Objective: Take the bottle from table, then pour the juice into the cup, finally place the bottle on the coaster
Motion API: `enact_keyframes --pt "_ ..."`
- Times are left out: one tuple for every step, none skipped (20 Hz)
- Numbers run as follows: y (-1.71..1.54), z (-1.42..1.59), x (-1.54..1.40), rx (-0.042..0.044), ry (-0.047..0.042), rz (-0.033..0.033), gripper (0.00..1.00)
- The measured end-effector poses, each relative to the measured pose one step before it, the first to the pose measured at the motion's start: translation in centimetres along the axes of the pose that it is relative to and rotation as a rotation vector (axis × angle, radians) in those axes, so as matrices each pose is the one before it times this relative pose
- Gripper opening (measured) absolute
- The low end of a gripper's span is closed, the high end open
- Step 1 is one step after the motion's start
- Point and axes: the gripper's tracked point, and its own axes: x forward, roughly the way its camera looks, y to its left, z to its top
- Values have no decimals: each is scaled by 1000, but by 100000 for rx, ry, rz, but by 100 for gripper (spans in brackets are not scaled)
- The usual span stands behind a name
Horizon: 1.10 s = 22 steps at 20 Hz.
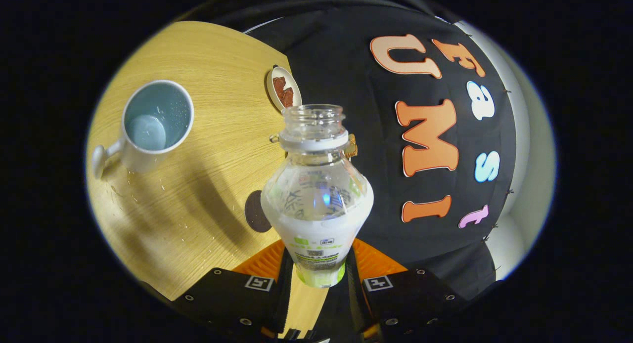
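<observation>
Tool [316,269] is clamped on the open bottle [316,194] — both fingers pressing its lower body, neck pointing ahead. The cup [157,119] sits on the desk [217,150] well off left — the pour probably swings that way.

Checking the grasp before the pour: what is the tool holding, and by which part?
The tool holds the open bottle by its lower body, one finger on each side.

At the bottom of the frame, the gripper [321,258] is showing two flat black plates [222,298], each carrying a small square black-and-white marker [259,282]. Round silver screws [216,271] are dotting the plates, and ribbed pads [262,261] are lining the fingers' inner faces.
</observation>
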Motion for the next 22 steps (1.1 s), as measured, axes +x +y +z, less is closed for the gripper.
enact_keyframes --pt "-97 155 -37 -1966 -346 -326 52" --pt "-354 135 263 -1607 -537 -495 52" --pt "-249 191 -77 -1960 -634 -553 52" --pt "-101 236 68 -2202 -825 -909 52" --pt "-245 231 5 -2599 -769 -1032 52" --pt "-117 174 -30 -2360 -957 -495 52" --pt "-22 137 31 -1671 -584 -76 52" --pt "80 263 -116 -626 -745 306 52" --pt "182 117 -59 27 -307 709 52" --pt "20 19 -11 -354 -269 315 52" --pt "-57 70 -31 -1342 -262 -350 52" --pt "-72 84 63 -1825 -329 -180 52" --pt "186 -6 -6 -1337 411 844 52" --pt "356 22 72 -513 142 1199 52" --pt "148 198 -47 -461 -330 515 52" --pt "-119 168 108 -1074 -411 -183 52" --pt "-98 189 -35 -1404 -523 -613 52" --pt "-32 133 78 -1294 -436 -571 52" --pt "-10 125 70 -938 -266 -402 52" --pt "28 26 127 -767 -93 -33 52" --pt "61 84 43 -751 -80 -115 52" --pt "25 49 98 -884 -303 -135 52"
